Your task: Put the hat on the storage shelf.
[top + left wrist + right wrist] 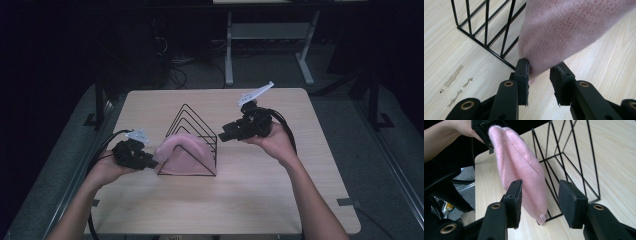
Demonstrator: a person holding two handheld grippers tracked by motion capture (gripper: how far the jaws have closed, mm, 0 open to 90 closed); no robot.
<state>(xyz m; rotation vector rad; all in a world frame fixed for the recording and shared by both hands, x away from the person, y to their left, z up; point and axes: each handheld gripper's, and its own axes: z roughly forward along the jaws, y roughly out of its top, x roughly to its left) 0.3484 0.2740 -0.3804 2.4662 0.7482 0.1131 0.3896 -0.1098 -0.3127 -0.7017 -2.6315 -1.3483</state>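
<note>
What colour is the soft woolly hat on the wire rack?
The hat is pale pink; the right gripper view shows it best, beside the black wire rack.

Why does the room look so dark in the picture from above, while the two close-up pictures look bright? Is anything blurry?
High view: light falls on the table alone, so the room behind goes nearly black, and the pink hat looks soft. Left gripper view: evenly lit, the hat's knit sharp, no glare. Right gripper view: bright tabletop, dark background at upper left, wire rack crisp; the near jaws are slightly soft.
</note>
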